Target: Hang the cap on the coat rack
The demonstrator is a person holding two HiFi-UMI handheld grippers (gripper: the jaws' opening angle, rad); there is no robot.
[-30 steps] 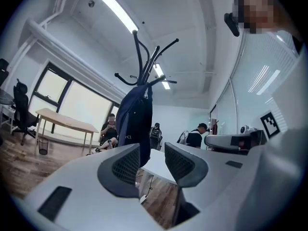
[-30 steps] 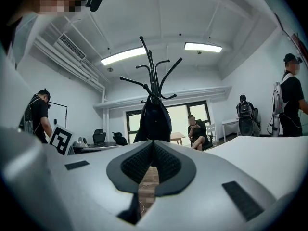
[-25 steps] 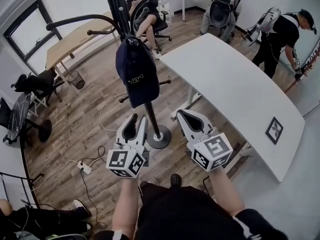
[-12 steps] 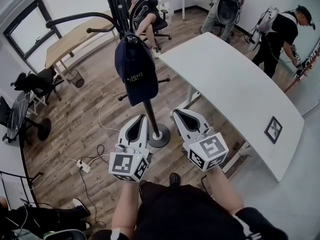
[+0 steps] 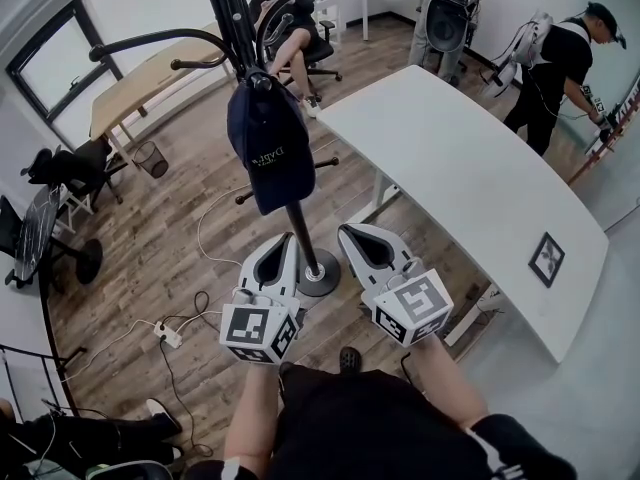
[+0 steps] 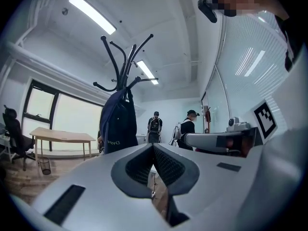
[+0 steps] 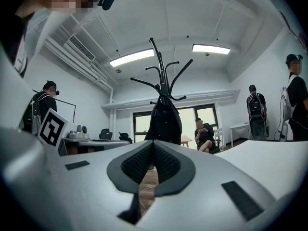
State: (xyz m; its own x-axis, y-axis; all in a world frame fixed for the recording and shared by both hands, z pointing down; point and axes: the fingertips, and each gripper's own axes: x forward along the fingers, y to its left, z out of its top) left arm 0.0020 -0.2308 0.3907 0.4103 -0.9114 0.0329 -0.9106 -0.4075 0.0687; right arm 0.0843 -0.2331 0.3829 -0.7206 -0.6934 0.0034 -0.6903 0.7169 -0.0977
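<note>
Closing on nothing, the fingers of the left gripper have just come together, with only air and the room beyond between their pads. The fingers of the right gripper are likewise pressed together and empty. Both tools are held level in front of the person and point toward the coat rack from a little way off, touching neither it nor anything else.

The navy cap hangs from one of the rack's hooks, close against the black pole, its crown drooping and its white lettering showing. Both gripper views show it as a dark shape draped under the rack's curved arms. The rack's round base stands on the wooden floor, just beside the left-hand edge of the white worktop. That worktop bears only a small marker card close to its near right-hand corner. A seated person is visible beyond the rack.

Judged from this, the job looks done: the cap is on its hook, free of both grippers, and appears to hang on its own. Nothing seems left except drawing the hands away, though the pictures cannot confirm that the cap sits securely.
</note>
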